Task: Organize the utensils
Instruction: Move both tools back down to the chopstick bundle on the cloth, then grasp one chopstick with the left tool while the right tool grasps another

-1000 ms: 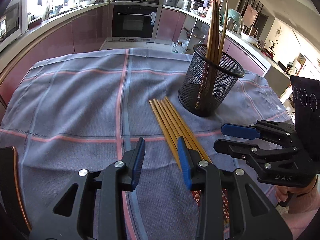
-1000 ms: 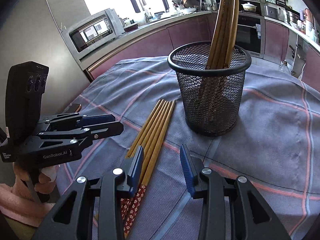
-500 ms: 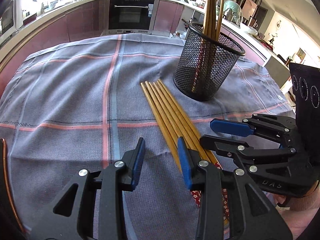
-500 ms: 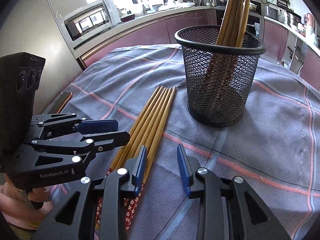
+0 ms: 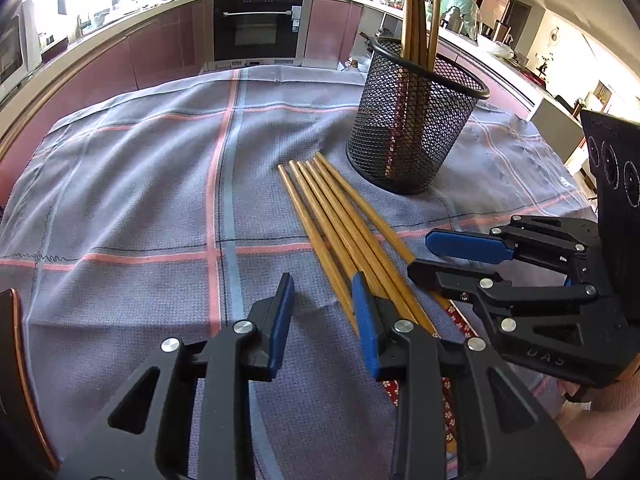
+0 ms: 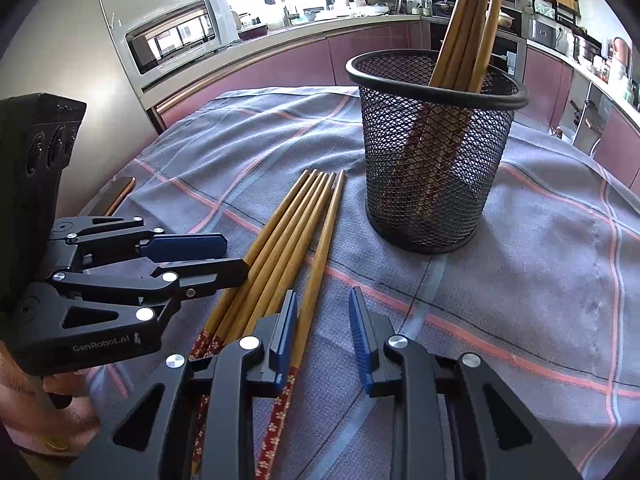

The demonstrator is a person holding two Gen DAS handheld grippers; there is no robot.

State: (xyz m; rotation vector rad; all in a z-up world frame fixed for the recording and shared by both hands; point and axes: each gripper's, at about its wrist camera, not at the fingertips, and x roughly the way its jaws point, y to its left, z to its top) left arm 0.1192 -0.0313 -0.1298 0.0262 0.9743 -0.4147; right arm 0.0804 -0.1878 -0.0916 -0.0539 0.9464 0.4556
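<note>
Several wooden chopsticks [image 5: 336,220] with red patterned handles lie side by side on the cloth, also in the right wrist view [image 6: 288,236]. A black mesh holder [image 5: 412,120] stands upright behind them with several chopsticks inside; it shows in the right wrist view too [image 6: 436,152]. My left gripper [image 5: 322,312] is open and empty, its right finger over the bundle's left side. My right gripper [image 6: 322,320] is open and empty, its left finger over the rightmost chopstick. Each gripper shows in the other's view, the right one [image 5: 452,256] and the left one [image 6: 224,256].
A grey checked tablecloth [image 5: 140,184] covers the table. A phone with a copper rim [image 6: 116,196] lies at the table's left edge. Kitchen counters and an oven stand behind the table.
Both grippers have moved forward and lower toward the lying chopsticks, closing in on the bundle from both sides. Both stay open.
</note>
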